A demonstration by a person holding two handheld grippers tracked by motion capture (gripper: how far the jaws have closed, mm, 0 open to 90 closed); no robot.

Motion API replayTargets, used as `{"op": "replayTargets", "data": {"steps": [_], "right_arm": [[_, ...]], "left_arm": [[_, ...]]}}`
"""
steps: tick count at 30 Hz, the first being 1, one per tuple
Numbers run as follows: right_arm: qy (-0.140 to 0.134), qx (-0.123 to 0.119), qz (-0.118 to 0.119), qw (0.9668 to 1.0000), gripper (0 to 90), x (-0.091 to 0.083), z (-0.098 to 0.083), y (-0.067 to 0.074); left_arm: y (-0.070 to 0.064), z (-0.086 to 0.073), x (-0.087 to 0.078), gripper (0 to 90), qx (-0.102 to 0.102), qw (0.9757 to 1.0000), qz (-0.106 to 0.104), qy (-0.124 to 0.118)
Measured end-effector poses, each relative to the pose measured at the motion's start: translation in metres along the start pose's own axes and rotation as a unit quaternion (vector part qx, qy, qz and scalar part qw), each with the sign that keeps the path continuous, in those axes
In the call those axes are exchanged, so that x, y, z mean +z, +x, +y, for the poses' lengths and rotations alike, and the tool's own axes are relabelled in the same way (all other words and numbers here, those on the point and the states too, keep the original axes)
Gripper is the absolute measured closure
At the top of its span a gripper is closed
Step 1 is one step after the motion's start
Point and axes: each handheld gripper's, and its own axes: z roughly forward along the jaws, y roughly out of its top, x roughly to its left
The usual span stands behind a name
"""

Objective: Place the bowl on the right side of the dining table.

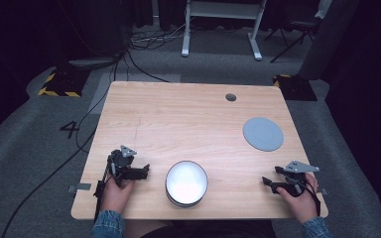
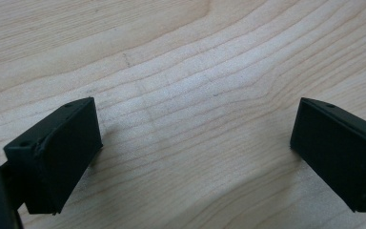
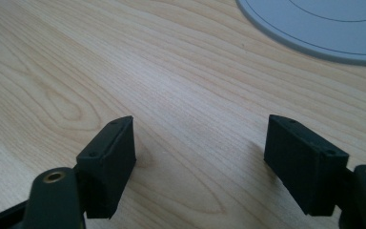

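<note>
A white bowl [image 1: 186, 182], perhaps a short stack, stands near the table's front edge between my two hands. A flat grey round mat [image 1: 263, 133] lies at the right of the wooden table [image 1: 178, 119]; its edge [image 3: 314, 28] shows at the top right of the right gripper view. My left gripper [image 1: 146, 171] rests left of the bowl, jaws wide apart over bare wood [image 2: 195, 138], nothing between them. My right gripper [image 1: 266, 182] rests to the right of the bowl, also open and empty [image 3: 200, 143].
A small dark round hole [image 1: 230, 97] sits near the table's far edge. Beyond the table are grey floor, black cables [image 1: 79, 124] at the left, and a white desk frame [image 1: 223, 29] at the back.
</note>
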Motion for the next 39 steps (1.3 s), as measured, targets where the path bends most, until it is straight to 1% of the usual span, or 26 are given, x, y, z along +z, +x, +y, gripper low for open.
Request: {"op": "replayTargets", "data": {"steps": [22, 25, 26, 30, 32, 33, 34, 35, 38, 39], "right_arm": [[0.002, 0.004, 0.000, 1.0000, 25.9, 0.0001, 0.0006, 0.0006], [0.002, 0.005, -0.002, 1.0000, 24.1, 0.0008, 0.0010, 0.0019], [0.002, 0.009, -0.002, 1.0000, 24.1, 0.0009, 0.0012, 0.0027], [0.003, 0.007, -0.002, 1.0000, 23.2, 0.0010, 0.0012, 0.0027], [0.006, 0.004, -0.003, 1.0000, 20.8, 0.0013, 0.0015, 0.0031], [0.007, 0.009, -0.002, 0.9999, 18.6, 0.0023, 0.0023, 0.0048], [0.008, 0.006, -0.003, 0.9999, 17.1, 0.0027, 0.0024, 0.0049], [0.009, 0.009, -0.004, 0.9999, 16.8, 0.0034, 0.0030, 0.0062], [0.010, 0.008, 0.000, 0.9999, 17.5, 0.0039, 0.0042, 0.0063], [0.013, 0.013, 0.006, 0.9998, 19.9, 0.0030, 0.0053, 0.0066]], "left_arm": [[-0.0001, 0.0000, -0.0001, 3.3, -0.001, 1.0000, 0.000, 0.001], [-0.0001, 0.0000, -0.0001, 3.2, -0.001, 1.0000, 0.000, 0.001], [-0.0001, 0.0000, -0.0001, 3.2, -0.001, 1.0000, 0.000, 0.001], [-0.0001, 0.0000, -0.0001, 3.3, -0.001, 1.0000, 0.000, 0.001], [0.0000, 0.0001, -0.0001, 3.3, 0.000, 1.0000, 0.001, 0.000], [-0.0001, 0.0000, -0.0001, 3.2, -0.001, 1.0000, 0.000, 0.001], [-0.0001, 0.0000, -0.0001, 3.3, -0.001, 1.0000, 0.000, 0.001], [-0.0001, 0.0000, -0.0001, 3.3, 0.000, 1.0000, 0.001, 0.001], [0.0000, 0.0001, -0.0001, 3.3, 0.000, 1.0000, 0.001, 0.000], [0.0000, 0.0001, -0.0001, 3.3, 0.000, 1.0000, 0.002, 0.000]]}}
